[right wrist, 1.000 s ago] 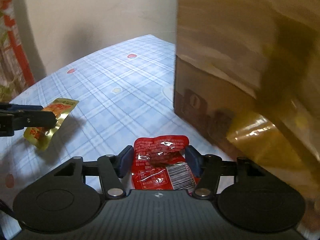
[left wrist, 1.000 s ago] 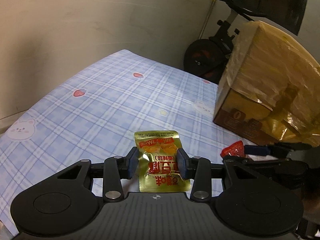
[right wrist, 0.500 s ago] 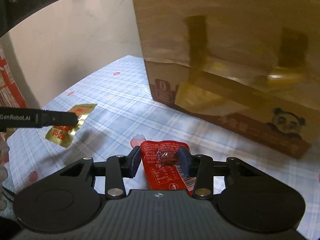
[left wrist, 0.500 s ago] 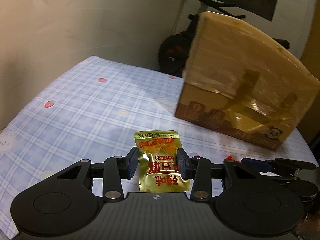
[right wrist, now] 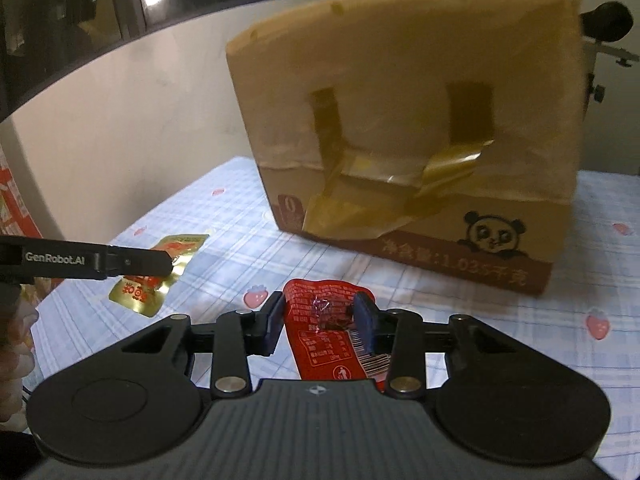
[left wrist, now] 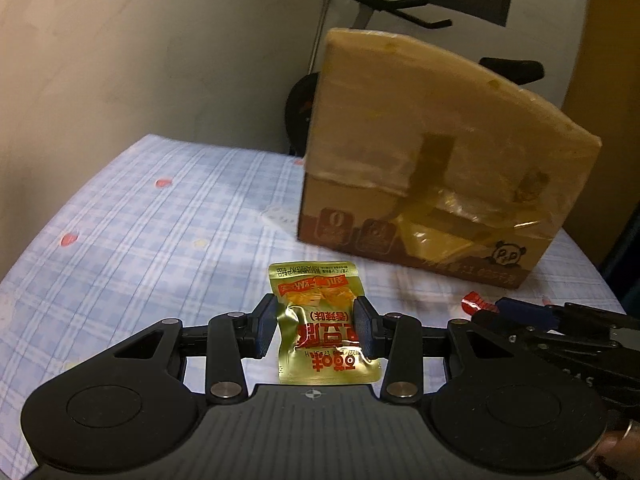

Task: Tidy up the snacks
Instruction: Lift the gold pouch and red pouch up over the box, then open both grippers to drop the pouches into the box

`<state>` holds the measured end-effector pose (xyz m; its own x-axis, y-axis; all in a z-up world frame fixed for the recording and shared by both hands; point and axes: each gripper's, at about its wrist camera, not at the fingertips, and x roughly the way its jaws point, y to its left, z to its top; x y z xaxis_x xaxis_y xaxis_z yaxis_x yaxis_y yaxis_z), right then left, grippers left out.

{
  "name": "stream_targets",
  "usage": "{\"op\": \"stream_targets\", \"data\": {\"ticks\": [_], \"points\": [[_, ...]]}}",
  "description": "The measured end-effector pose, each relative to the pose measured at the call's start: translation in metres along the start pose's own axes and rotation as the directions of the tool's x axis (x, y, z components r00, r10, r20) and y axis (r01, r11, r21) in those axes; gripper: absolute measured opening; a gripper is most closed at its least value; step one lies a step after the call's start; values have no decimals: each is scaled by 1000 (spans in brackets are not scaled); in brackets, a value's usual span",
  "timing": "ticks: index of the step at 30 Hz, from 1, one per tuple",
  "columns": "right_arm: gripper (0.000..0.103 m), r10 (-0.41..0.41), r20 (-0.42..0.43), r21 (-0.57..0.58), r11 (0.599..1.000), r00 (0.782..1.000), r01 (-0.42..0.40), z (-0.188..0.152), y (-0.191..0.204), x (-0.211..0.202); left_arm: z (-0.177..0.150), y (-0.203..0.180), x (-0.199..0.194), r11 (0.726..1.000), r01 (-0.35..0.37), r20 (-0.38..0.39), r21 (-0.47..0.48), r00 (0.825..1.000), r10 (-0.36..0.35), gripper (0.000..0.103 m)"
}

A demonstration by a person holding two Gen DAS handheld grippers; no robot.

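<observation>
Carefully lift both packets over the cardboard box (right wrist: 400, 120) at upper centre: left gripper (left wrist: 316, 330) pinches the gold packet (left wrist: 320, 320), right gripper (right wrist: 318, 322) pinches the red packet (right wrist: 332, 332); its opening is probably on top, unseen.

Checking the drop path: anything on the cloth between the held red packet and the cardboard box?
Nothing: in the right wrist view, only bare checked tablecloth lies between the red packet, clamped in the right gripper, and the cardboard box.
</observation>
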<state>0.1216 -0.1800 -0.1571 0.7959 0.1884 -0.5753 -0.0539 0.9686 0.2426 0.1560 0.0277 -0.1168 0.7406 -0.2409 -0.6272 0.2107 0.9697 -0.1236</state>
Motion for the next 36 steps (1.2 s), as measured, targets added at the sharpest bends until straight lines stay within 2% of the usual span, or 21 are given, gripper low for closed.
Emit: {"op": "stream_targets", "data": {"ticks": [6, 11, 17, 22, 26, 30, 36], "points": [[40, -14, 95, 0, 1000, 995, 14, 12, -6, -34, 20, -16, -12, 998, 41, 63, 44, 997, -43, 43], [40, -28, 199, -16, 999, 980, 32, 37, -10, -63, 50, -27, -27, 995, 84, 134, 58, 987, -91, 43], [40, -25, 332, -36, 999, 943, 39, 82, -14, -93, 97, -39, -48, 986, 136, 249, 92, 956, -155, 43], [40, -27, 410, -79, 995, 911, 65, 123, -17, -101, 137, -52, -49, 976, 194, 303, 96, 929, -214, 43], [40, -39, 444, -90, 992, 895, 88, 152, -26, -93, 165, -69, -36, 974, 175, 341, 142, 915, -214, 43], [40, -68, 442, -72, 991, 894, 111, 171, -38, -74, 187, -80, -14, 977, 139, 374, 163, 908, -191, 44], [40, -123, 381, -50, 987, 916, 154, 182, -58, -37, 201, -80, 27, 982, 123, 342, 144, 925, -166, 44]]}}
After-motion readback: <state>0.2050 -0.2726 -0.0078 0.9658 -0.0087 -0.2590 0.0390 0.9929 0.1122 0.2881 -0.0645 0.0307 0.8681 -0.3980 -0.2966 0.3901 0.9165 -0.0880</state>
